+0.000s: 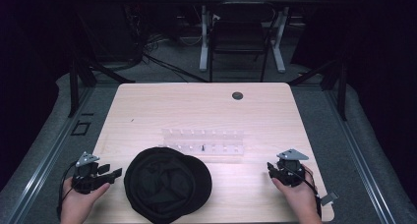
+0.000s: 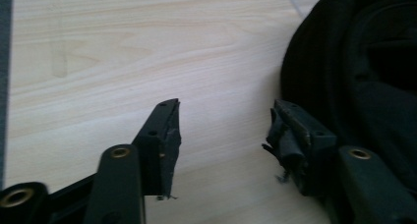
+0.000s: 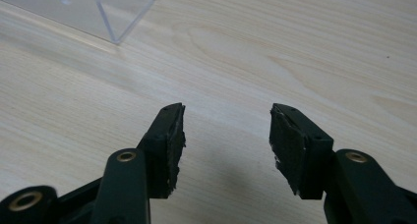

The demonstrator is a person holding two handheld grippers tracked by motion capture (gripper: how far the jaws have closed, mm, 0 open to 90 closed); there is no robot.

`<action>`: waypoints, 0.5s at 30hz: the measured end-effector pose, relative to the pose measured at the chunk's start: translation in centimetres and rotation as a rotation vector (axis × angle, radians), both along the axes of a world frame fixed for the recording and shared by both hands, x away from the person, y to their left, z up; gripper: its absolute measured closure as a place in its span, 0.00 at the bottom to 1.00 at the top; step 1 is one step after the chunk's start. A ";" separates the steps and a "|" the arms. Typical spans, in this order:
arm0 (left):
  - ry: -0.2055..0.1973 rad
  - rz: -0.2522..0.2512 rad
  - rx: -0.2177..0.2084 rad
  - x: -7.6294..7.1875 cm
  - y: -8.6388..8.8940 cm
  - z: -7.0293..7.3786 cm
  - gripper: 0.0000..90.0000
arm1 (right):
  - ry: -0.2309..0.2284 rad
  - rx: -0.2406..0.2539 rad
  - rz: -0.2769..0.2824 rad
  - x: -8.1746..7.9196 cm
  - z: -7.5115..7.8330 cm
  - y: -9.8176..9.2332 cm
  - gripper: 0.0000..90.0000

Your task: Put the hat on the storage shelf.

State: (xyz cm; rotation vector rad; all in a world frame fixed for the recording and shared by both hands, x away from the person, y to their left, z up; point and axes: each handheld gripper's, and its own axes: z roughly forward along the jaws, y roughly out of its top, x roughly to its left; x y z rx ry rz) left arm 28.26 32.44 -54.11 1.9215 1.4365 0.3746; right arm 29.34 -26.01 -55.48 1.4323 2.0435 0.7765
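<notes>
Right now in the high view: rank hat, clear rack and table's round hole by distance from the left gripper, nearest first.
From the left gripper, jaws open:
1. Hat, just to its right at the table's near edge.
2. Clear rack, mid-table beyond the hat.
3. Round hole, near the far edge.

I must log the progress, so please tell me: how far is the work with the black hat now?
Nothing looks done yet: the hat lies on the table near the clear rack, untouched. In hand: the left gripper, open, points at the hat. The right gripper is open over bare wood. Grasping and handling remain.
</notes>
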 end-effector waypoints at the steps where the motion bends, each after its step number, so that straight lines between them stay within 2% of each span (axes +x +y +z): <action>1: -0.003 -0.004 -0.018 0.0 0.0 0.1 0.55 | 0.001 0.008 0.007 0.0 0.0 0.1 0.53; 4: -0.009 -0.029 -0.052 -0.1 0.0 0.4 0.59 | 0.028 0.025 0.006 0.0 0.1 0.2 0.54; 8: 0.059 -0.053 -0.151 -0.1 0.2 0.7 0.63 | 0.039 0.038 0.000 0.0 -0.1 0.1 0.56; 11: 0.095 -0.043 -0.169 -0.1 0.2 0.8 0.63 | 0.053 0.049 -0.004 0.1 -0.2 -0.1 0.57; 13: 0.125 -0.036 -0.196 -0.1 0.3 0.9 0.63 | 0.056 0.058 -0.004 0.1 -0.2 -0.2 0.57; 15: 0.127 -0.032 -0.201 -0.2 0.3 1.0 0.63 | 0.062 0.062 0.000 0.1 -0.2 -0.2 0.58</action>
